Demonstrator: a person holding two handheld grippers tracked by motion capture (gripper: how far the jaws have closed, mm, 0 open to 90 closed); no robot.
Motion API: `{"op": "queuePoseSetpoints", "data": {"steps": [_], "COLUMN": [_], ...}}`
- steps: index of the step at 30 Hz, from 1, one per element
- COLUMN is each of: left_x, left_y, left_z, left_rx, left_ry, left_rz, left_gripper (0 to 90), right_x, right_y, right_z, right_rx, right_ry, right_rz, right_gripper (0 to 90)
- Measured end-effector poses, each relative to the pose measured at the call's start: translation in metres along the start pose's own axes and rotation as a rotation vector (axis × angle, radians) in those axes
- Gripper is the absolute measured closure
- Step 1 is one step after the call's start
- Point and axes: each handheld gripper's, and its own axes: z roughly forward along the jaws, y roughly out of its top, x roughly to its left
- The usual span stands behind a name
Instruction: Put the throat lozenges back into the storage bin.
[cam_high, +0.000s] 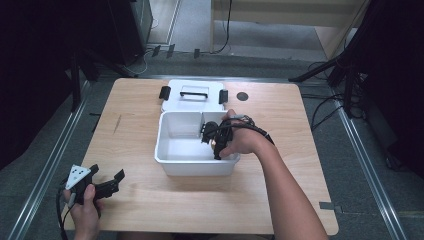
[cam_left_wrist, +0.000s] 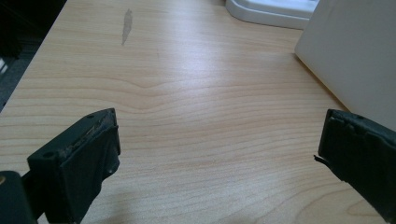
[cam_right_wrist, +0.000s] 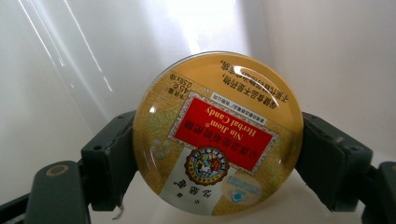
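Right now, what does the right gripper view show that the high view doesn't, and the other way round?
The right gripper view alone shows a round yellow candy tin with a red "Herbal Candy" label, clamped between the black jaws. The high view alone shows the wooden table, the box lid lying behind the box, and the left gripper, open near the table's front corner. Both show the white box, with the right gripper lowered inside it.

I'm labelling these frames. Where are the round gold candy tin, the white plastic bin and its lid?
Round gold candy tin (cam_right_wrist: 217, 135), right gripper view, red label.
White plastic bin (cam_high: 197, 167), high view, front wall.
White lid (cam_high: 172, 102), high view, left part.
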Motion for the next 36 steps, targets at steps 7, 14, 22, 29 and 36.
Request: {"op": "queuePoseSetpoints", "data": {"steps": [7,14,22,29,36], "left_x": [0.0,0.0,0.0,0.0,0.0], "left_y": [0.0,0.0,0.0,0.0,0.0], "left_z": [0.0,0.0,0.0,0.0,0.0], "left_rx": [0.0,0.0,-0.001,-0.002,-0.003], "left_ry": [0.0,0.001,-0.002,-0.002,-0.004], "left_rz": [0.0,0.001,0.001,0.0,0.0], "left_gripper": [0.0,0.0,0.0,0.0,0.0], "right_x": [-0.001,-0.002,-0.008,-0.014,-0.019], "right_y": [-0.001,-0.005,-0.015,-0.036,-0.06], "right_z": [-0.002,-0.014,-0.042,-0.065,-0.081], "right_rx": [-0.01,-0.068,-0.164,-0.228,-0.262], "right_ry": [0.004,0.007,0.024,0.032,0.015], "right_rz": [0.004,0.024,0.109,0.175,0.201], "right_gripper": [18.7,26.4,34.1,36.1,36.1]}}
